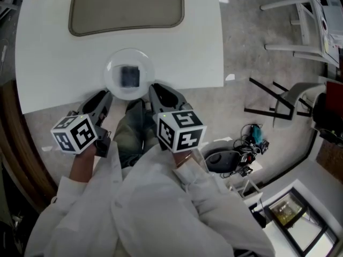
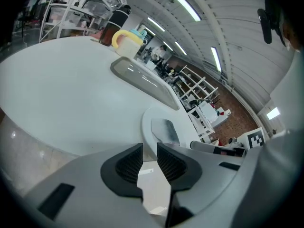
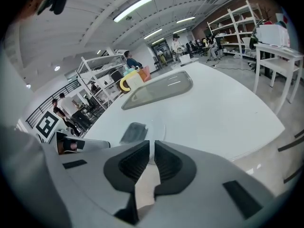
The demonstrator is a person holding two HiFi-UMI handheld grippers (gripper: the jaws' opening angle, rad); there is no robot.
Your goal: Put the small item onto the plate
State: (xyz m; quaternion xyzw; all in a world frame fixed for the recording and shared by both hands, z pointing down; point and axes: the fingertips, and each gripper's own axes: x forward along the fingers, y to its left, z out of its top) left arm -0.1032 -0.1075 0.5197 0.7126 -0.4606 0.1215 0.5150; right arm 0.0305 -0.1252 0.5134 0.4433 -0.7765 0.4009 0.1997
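Finding: the small item (image 1: 129,76), a flat dark-grey square piece, lies in the middle of the plate (image 1: 113,64). The plate is a clear round dish standing just inside the near edge of the white counter (image 1: 48,58). A shallow grey tray (image 1: 128,4) lies well apart from it, towards the far edge.

Left gripper (image 2: 149,152): jaws stand apart with an open gap. Nothing is between the pads; only the counter's near edge shows through the gap. It sits off the near edge, just beside the plate on the left, and points down at it.

Right gripper (image 3: 152,149): jaws are together, with nothing held. It sits off the near edge on the plate's right side, likewise aimed at the plate.

Neither gripper touches the plate or the item.

Assessment: the placing step appears complete, as the item rests free on the plate and no gripper bears on it. The step in hand is judged to be the release and clearing away.

Next move: both grippers need to draw back from the near edge. They must not clip the rim, since the plate stands so close to that edge that a knock could push it off.
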